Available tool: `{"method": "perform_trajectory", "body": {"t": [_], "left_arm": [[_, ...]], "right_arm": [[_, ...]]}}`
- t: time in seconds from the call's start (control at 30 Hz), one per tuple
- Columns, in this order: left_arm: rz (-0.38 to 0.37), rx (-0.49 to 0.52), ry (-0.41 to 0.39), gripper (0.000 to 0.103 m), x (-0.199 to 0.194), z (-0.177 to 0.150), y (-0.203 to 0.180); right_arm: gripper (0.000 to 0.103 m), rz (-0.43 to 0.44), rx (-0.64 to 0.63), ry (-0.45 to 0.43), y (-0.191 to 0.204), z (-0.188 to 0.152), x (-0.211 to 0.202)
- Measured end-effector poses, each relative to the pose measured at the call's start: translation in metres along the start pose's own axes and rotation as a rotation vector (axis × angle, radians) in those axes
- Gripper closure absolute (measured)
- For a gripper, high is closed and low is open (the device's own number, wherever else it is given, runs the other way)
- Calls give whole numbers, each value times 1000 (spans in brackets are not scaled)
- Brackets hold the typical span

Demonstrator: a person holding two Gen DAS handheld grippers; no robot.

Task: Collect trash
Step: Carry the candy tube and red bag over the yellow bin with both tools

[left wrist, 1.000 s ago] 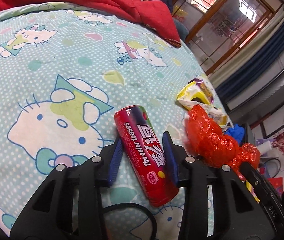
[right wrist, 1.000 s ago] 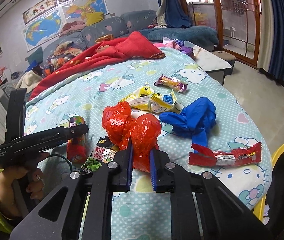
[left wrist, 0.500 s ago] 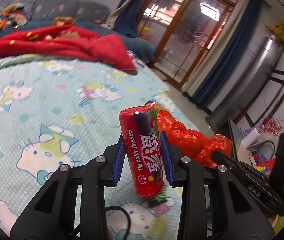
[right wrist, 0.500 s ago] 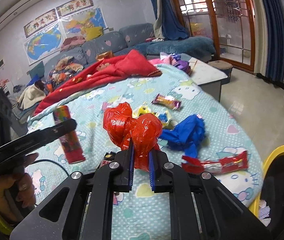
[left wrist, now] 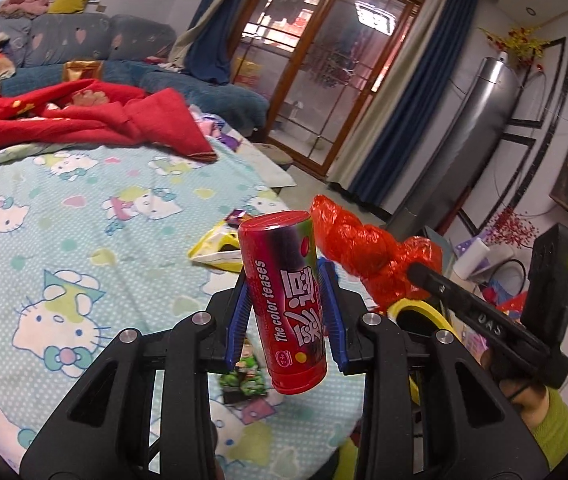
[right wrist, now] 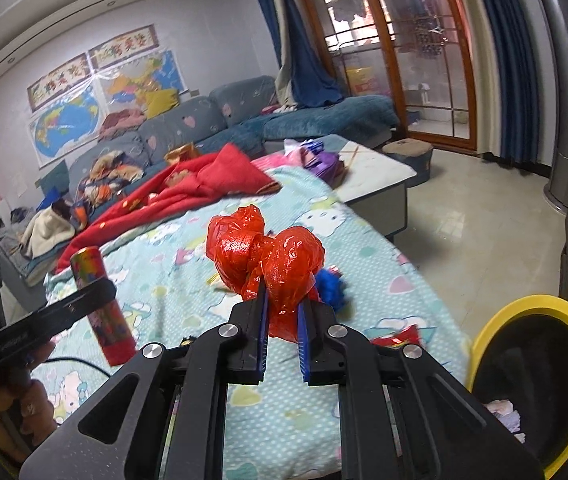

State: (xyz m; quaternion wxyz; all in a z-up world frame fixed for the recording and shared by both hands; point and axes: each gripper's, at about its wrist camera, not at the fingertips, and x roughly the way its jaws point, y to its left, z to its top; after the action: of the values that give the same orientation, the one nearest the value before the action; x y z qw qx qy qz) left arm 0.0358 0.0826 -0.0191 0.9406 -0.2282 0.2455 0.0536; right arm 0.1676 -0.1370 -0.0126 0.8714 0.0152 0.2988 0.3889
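Trash is being carried in both claws above the bed (left wrist: 84, 208): the red candy tube (left wrist: 284, 300) is clamped upright in the left claw (left wrist: 284, 316), and the crumpled red plastic bag (right wrist: 268, 256) is pinched in the right claw (right wrist: 282, 320). Both loads should be swung over the yellow-rimmed bin (right wrist: 532, 308) beside the bed, kept level, and released only once well inside the rim, one at a time.

Yellow-rimmed bin (right wrist: 532, 380) stands open beside the bed (right wrist: 364, 408).
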Motion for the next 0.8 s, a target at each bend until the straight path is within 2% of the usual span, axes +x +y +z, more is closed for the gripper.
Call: {"method": "perform_trajectory", "body": {"t": [0.8], "left_arm": [[-132, 129, 63, 77, 19, -10, -66]], "right_arm": [[91, -90, 126, -101, -56, 1, -44]]}}
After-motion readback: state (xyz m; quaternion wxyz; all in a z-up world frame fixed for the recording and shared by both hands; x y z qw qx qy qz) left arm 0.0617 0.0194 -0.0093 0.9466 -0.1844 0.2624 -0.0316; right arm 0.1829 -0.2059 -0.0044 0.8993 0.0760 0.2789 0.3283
